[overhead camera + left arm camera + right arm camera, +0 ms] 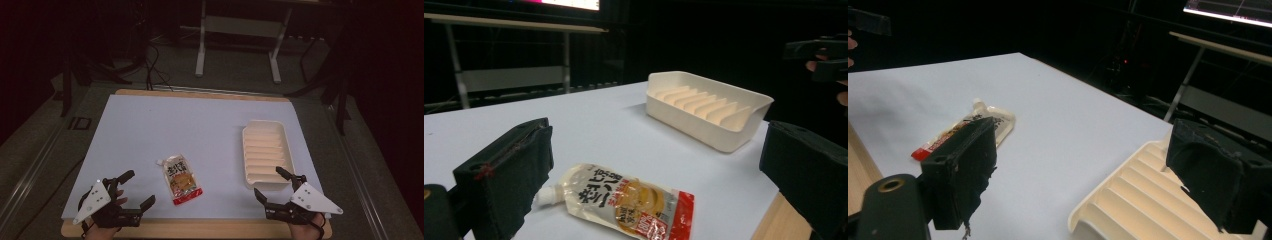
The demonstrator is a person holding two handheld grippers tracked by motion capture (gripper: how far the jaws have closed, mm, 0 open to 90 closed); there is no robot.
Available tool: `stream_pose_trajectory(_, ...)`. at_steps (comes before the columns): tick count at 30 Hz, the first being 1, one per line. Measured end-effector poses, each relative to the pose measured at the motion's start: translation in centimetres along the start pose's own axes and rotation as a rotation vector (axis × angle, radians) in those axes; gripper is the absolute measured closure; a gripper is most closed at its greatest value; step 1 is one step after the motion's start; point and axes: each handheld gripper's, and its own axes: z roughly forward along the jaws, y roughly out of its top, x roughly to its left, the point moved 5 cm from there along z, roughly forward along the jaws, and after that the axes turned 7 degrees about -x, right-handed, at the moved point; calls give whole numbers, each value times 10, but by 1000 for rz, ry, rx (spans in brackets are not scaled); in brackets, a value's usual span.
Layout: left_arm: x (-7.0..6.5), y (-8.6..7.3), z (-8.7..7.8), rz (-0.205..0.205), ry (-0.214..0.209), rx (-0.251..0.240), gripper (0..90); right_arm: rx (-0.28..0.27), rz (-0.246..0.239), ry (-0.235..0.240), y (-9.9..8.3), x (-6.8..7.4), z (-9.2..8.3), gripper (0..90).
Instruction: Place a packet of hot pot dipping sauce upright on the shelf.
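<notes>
On table: pouch (180, 180) | black East Asian lettering | tray (266, 153)

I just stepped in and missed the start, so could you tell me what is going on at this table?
A person holds a gripper in each hand at the near edge of the table. Both the left gripper and the right gripper are open and grip nothing. A spouted food pouch lies flat between them, untouched. An empty cream ribbed tray sits to the right, just beyond the right gripper. Nothing has been picked up yet.
</notes>
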Motion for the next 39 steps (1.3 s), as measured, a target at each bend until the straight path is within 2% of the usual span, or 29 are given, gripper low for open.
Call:
stream_pose_trajectory(4, -3, 0, 1, -4, -36, 1, 12, -4, 18, 15, -1, -1, 0, 116)
stream_pose_trajectory(7, -5, -1, 2, 19, -44, 13, 12, -12, 12, 30, 0, 0, -1, 115)
stream_pose_trajectory(11, -6, 0, 4, 13, -50, 14, 12, -34, 24, 55, 3, 3, -1, 115)
stream_pose_trajectory(12, -5, 1, 6, 25, -57, 3, 12, -36, 18, 57, 4, 4, -1, 115)
stream_pose_trajectory(14, -4, 1, 8, 37, -54, 5, 12, -27, 7, 57, 5, 5, -1, 115)
stream_pose_trajectory(15, -4, 3, 11, 26, -63, 6, 12, -23, 7, 62, 5, 5, -1, 111)
stream_pose_trajectory(17, -4, 5, 15, 8, -86, 21, 12, -20, 10, 67, 6, 6, -1, 110)
stream_pose_trajectory(19, -4, 9, 18, 16, -91, 48, 12, -29, 6, 62, 8, 9, 0, 104)
stream_pose_trajectory(21, -6, 12, 21, 8, -110, 90, 12, -36, 0, 62, 9, 10, 1, 104)
stream_pose_trajectory(22, -6, 13, 23, 15, -115, 114, 12, -31, 0, 71, 9, 11, 1, 104)
stream_pose_trajectory(26, -7, 19, 33, 27, -159, 161, 12, -35, 22, 83, 10, 13, 2, 104)
stream_pose_trajectory(29, -8, 20, 37, 25, -166, 164, 12, -39, 24, 89, 11, 14, 2, 104)
stream_pose_trajectory(32, -8, 24, 48, 21, -183, 157, 12, -53, 36, 109, 13, 14, 0, 104)
stream_pose_trajectory(35, -6, 27, 57, 31, -186, 166, 12, -54, 36, 99, 13, 13, -1, 108)
stream_pose_trajectory(39, 1, 32, 69, 24, -188, 160, 12, -66, 37, 98, 16, 13, -3, 124)
